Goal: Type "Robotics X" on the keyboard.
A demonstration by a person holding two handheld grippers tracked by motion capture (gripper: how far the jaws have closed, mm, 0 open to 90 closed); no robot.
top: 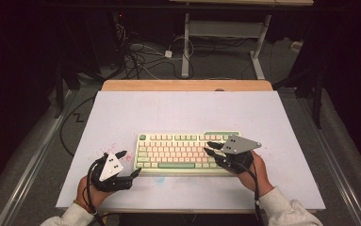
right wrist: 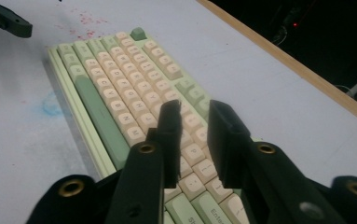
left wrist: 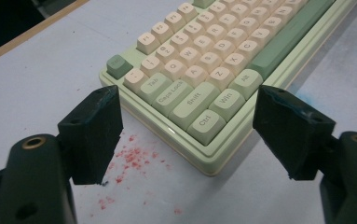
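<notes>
The table [top: 121, 113] has a pale white-grey top, with a strip of wood [top: 187, 85] along its far edge. A keyboard [top: 178, 150] with cream and green keys lies flat on it, between the two grippers. The right gripper [top: 210, 147] is above the keyboard's right end. The left gripper [top: 130, 163] is just beside its left near corner, and red specks [left wrist: 134, 158] stain the top there. A faint blue smudge [right wrist: 50, 106] marks the top near the keyboard's front edge.

one keyboard [top: 183, 151], two grippers, one table [top: 178, 108]
</notes>
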